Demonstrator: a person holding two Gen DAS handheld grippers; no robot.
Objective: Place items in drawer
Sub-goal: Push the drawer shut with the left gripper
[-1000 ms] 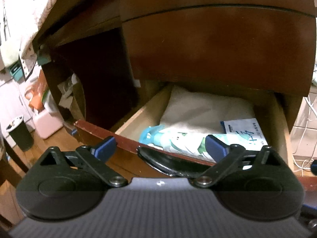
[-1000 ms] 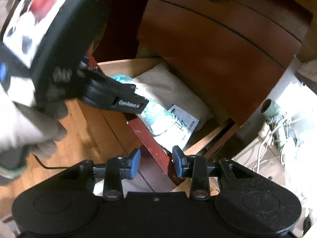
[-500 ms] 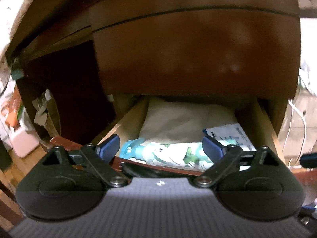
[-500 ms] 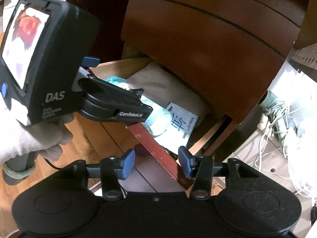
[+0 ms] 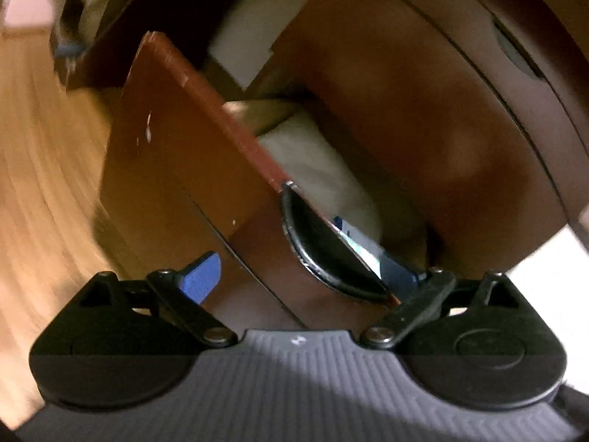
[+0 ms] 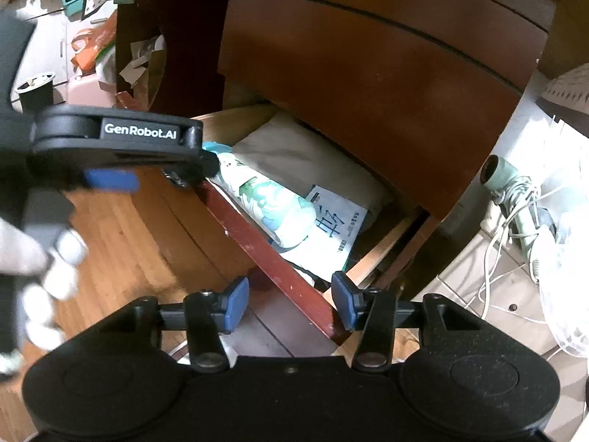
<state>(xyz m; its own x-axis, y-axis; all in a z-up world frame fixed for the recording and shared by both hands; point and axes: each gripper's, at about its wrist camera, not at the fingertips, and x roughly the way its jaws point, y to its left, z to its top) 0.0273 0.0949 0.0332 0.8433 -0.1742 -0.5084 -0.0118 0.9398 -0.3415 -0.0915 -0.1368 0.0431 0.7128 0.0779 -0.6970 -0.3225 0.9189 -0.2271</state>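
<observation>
- Drawer: lowest in a dark wooden cabinet, pulled partly out; red-brown front board, pale wooden sides; taken as the landmark for every entry below
- Drawer handle: black half-round recess set into the top edge of the drawer front
- Printed bottle: lying on its side inside the drawer, just behind the front board, light blue cap towards the left end
- Paper packet: white with blue print, inside the drawer, touching the bottle on its right side
- Cloth bundle: off-white, inside the drawer at the back, partly under the cabinet drawer above
- Left gripper: fingers spread wide, nothing held; one blue pad in front of the drawer's front board, the other at the handle's edge over the drawer interior
- Right gripper: fingers apart, nothing between them; straddling the right end of the drawer front
- Gloved hand: blurred, left of the drawer, on the left gripper's grip
- Floor: wooden boards, in front of the drawer
- Cables: white, on the floor to the right of the drawer
</observation>
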